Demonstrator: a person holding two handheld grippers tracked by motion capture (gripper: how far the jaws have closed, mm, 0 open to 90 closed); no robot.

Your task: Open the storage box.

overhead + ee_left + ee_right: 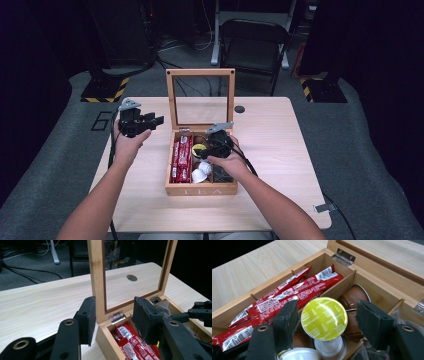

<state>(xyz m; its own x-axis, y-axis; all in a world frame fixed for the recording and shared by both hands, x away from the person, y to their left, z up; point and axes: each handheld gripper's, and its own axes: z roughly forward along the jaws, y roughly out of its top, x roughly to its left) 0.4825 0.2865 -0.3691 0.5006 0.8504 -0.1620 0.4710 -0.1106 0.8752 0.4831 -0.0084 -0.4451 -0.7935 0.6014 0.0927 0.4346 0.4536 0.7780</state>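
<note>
one round yellow-lidded capsule (pixel 324 318) (glossy foil) sits between the right gripper's (pixel 329 322) parted jaws, untouched; left gripper (pixel 115 320) jaws apart, empty.

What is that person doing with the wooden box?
A person holds a gripper in each hand at a table. The right gripper is down in the open tea box, its jaws open around a yellow-lidded capsule in the middle compartment, not pressing it. Red packets lie beside it. The left gripper hovers left of the raised lid, holding nothing.
</note>
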